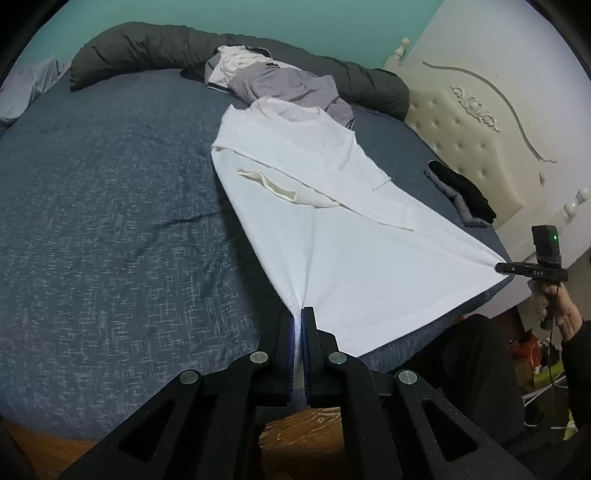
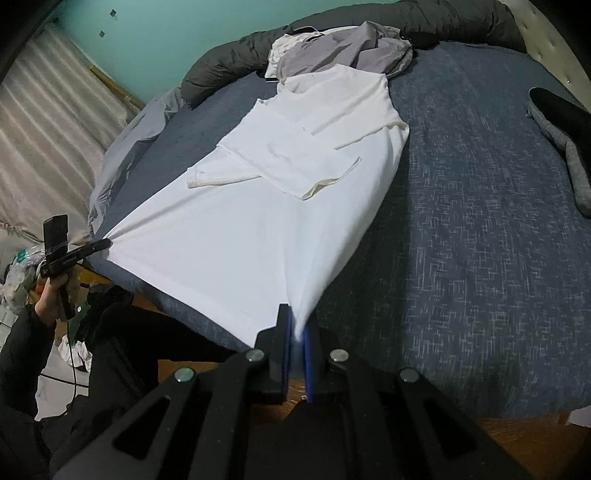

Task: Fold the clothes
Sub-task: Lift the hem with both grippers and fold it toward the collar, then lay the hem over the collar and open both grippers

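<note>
White long-sleeved shirt [image 1: 332, 236]: spread on the bed [image 1: 110, 206], both sleeves already folded across its chest. Left gripper [image 1: 297, 325]: fingers pinching the shirt's left hem corner. Right gripper [image 2: 295, 328]: fingers pinching the right hem corner. Remaining, by judgement: hem-to-collar fold; grey garment [image 1: 288, 85] beyond the collar unfolded.

Blue bed [image 1: 110, 206] — white shirt [image 1: 332, 229], grey clothes [image 1: 288, 85], dark bolster [image 1: 147, 48].

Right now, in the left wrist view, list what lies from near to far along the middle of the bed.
left gripper shut on the hem → white shirt with sleeves folded in → grey garment → dark rolled quilt → green wall.
</note>
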`<act>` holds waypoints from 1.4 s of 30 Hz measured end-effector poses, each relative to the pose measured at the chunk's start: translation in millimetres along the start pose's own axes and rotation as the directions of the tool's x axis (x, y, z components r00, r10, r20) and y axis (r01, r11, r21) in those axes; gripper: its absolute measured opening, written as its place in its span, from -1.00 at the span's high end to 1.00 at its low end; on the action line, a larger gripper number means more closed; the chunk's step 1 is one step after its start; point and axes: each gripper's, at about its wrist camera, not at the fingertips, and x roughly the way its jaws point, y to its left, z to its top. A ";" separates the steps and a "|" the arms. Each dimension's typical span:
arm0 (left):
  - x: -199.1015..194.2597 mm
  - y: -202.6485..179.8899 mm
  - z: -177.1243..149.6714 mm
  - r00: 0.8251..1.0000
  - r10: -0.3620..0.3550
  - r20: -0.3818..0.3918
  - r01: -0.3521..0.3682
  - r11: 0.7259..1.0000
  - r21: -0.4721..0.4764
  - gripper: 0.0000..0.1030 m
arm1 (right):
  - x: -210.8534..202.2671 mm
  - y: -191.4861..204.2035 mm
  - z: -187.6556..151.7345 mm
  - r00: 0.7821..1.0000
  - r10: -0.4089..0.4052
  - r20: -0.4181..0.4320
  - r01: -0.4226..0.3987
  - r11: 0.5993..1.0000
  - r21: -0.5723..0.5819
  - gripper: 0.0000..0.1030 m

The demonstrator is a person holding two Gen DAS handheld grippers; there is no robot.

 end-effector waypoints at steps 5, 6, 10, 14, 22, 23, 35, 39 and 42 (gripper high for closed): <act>-28.0 -7.6 -2.0 0.999 -0.008 0.038 0.007 0.999 0.032 0.93 | -15.3 11.3 -3.8 1.000 0.019 0.023 -0.018 1.000 -0.018 0.89; -32.6 -9.9 -2.9 0.999 -0.012 0.042 0.011 0.999 0.039 0.93 | -19.0 13.5 -3.9 0.999 0.025 0.030 -0.024 0.999 -0.021 0.89; -48.8 -20.8 -8.1 0.998 -0.029 0.056 0.025 0.998 0.064 0.93 | -33.1 27.0 -6.1 0.998 0.038 0.043 -0.036 0.998 -0.053 0.89; -65.4 -30.3 -13.3 0.997 -0.038 0.069 0.032 0.996 0.082 0.93 | -46.6 40.6 -11.8 0.997 0.058 0.047 -0.054 0.995 -0.080 0.89; -103.5 -38.6 -21.4 0.994 -0.049 0.101 0.039 0.994 0.103 0.93 | -72.0 56.2 -21.0 0.995 0.081 0.061 -0.074 0.991 -0.113 0.89; -105.1 -38.5 -20.5 0.994 -0.050 0.102 0.040 0.994 0.101 0.93 | -74.3 56.7 -19.4 0.995 0.082 0.064 -0.074 0.991 -0.110 0.89; -82.1 -35.6 30.9 0.993 -0.042 0.108 0.030 0.994 0.107 0.93 | -58.0 36.4 37.6 0.990 0.113 0.080 -0.107 0.992 -0.074 0.89; -57.2 -20.4 66.4 0.994 -0.039 0.107 0.029 0.996 0.088 0.93 | -39.2 19.7 76.4 0.991 0.116 0.066 -0.113 0.992 -0.050 0.89; -35.6 -5.9 96.9 0.994 -0.032 0.108 0.024 0.998 0.066 0.93 | -21.7 2.3 109.0 0.992 0.111 0.057 -0.110 0.994 -0.021 0.89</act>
